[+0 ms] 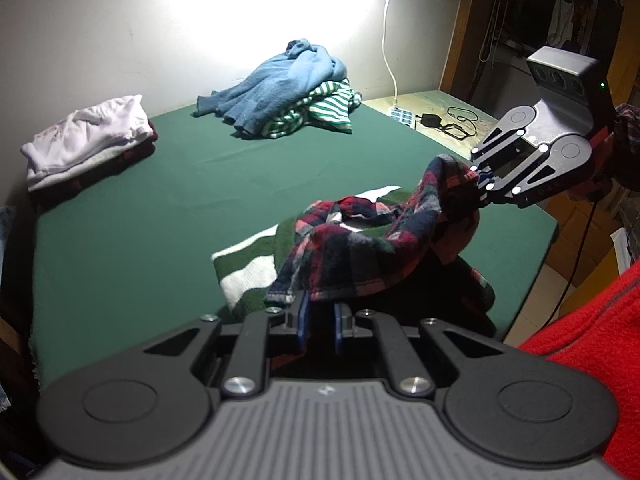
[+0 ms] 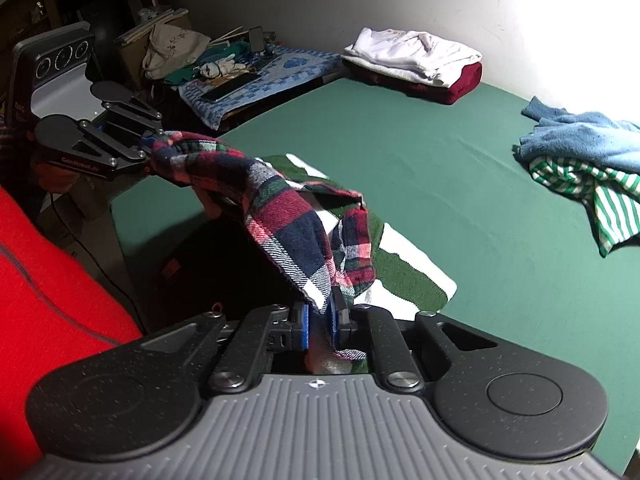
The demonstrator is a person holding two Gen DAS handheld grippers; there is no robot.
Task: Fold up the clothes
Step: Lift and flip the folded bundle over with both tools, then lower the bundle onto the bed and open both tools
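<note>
Both my left tool and right tool grip the plaid shirt, hanging between them above the green surface.

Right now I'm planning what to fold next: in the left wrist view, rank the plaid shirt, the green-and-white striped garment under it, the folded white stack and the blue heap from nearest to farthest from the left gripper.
1. Plaid shirt, clamped in the left gripper.
2. Green-and-white striped garment, just beyond, flat on the green table.
3. Folded white stack, far left.
4. Blue heap, at the back by the wall.
</note>
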